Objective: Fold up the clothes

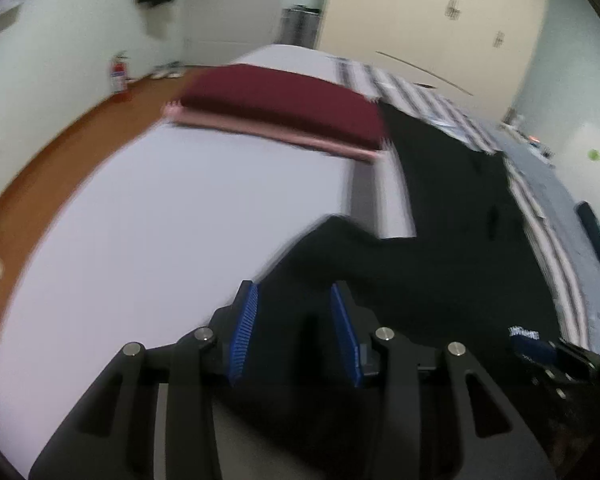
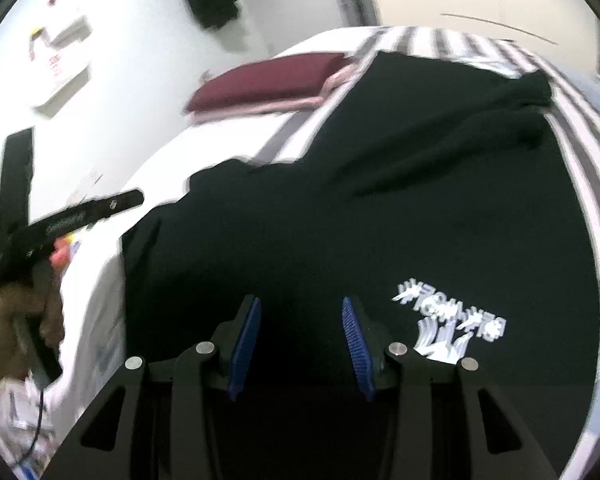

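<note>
While the pictures are blurred, these lines are telling only what is showing.

Shirt: a black T-shirt (image 2: 380,200) of soft, matte cloth is lying spread on the bed (image 1: 160,220), partly on the white sheet and partly on the striped blanket (image 1: 420,96).
Direction: its long axis is running from the near edge of the bed away toward the cupboards (image 1: 440,12); one sleeve (image 1: 332,240) is pointing sideways over the white sheet.
Print: white letters (image 2: 448,320) are sitting on the chest, near the right tongs, and are reading upside down from here.
Left tongs: the left gripper (image 1: 296,328) is hovering over the sleeve cloth with its ribbed blue pads (image 1: 246,332) standing apart; whether they are touching the cloth I cannot tell.
Right tongs: the right gripper (image 2: 298,344) is standing over the body of the shirt, jaws spread, the gap dark with cloth behind; I cannot tell any pinching.
Folded pile: a dark red folded cloth (image 1: 284,104) is lying on a pink one (image 1: 276,136), flat and rectangular, farther up the bed, beside the shirt.
Floor: brown and smooth, it is curving around the bed.
</note>
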Demonstrator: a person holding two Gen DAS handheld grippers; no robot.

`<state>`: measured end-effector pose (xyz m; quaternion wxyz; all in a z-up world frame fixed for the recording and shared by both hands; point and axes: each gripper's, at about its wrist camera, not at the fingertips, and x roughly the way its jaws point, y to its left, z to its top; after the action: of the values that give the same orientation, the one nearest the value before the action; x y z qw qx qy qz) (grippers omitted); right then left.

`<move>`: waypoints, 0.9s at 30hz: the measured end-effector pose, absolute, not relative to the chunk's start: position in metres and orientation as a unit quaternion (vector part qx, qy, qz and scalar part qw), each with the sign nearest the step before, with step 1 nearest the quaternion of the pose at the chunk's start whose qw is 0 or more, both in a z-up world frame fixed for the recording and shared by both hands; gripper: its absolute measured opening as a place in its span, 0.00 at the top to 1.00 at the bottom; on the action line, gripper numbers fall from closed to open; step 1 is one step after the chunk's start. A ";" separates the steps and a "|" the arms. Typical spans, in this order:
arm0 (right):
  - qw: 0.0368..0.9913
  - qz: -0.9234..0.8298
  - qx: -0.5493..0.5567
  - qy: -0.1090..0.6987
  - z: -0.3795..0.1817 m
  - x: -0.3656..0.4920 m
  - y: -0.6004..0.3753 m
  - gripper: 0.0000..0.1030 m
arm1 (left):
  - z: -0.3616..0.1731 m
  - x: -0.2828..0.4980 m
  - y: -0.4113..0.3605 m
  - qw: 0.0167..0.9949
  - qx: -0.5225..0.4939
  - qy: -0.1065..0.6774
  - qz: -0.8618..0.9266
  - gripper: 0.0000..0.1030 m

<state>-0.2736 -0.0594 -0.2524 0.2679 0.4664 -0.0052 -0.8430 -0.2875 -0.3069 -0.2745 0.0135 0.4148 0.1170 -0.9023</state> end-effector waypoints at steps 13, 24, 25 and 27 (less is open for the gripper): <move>0.161 -0.865 0.474 -0.021 -0.271 -0.371 0.028 0.62 | -0.308 -0.324 -0.314 0.116 0.467 0.082 -0.873 0.71; 0.183 -0.856 0.481 -0.060 -0.263 -0.400 0.075 0.65 | -0.258 -0.412 -0.204 -0.016 0.443 0.121 -0.888 0.71; 0.182 -0.857 0.478 -0.061 -0.260 -0.408 0.081 0.64 | -0.255 -0.428 -0.189 -0.028 0.440 0.120 -0.889 0.70; 0.182 -0.859 0.474 -0.061 -0.255 -0.424 0.094 0.64 | -0.251 -0.460 -0.158 -0.052 0.435 0.118 -0.891 0.63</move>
<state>-0.4243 0.0942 -0.2551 0.1823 0.4742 -0.0608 -0.8592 -0.4603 -0.1584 -0.2508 -0.0523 0.4354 0.1181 -0.8909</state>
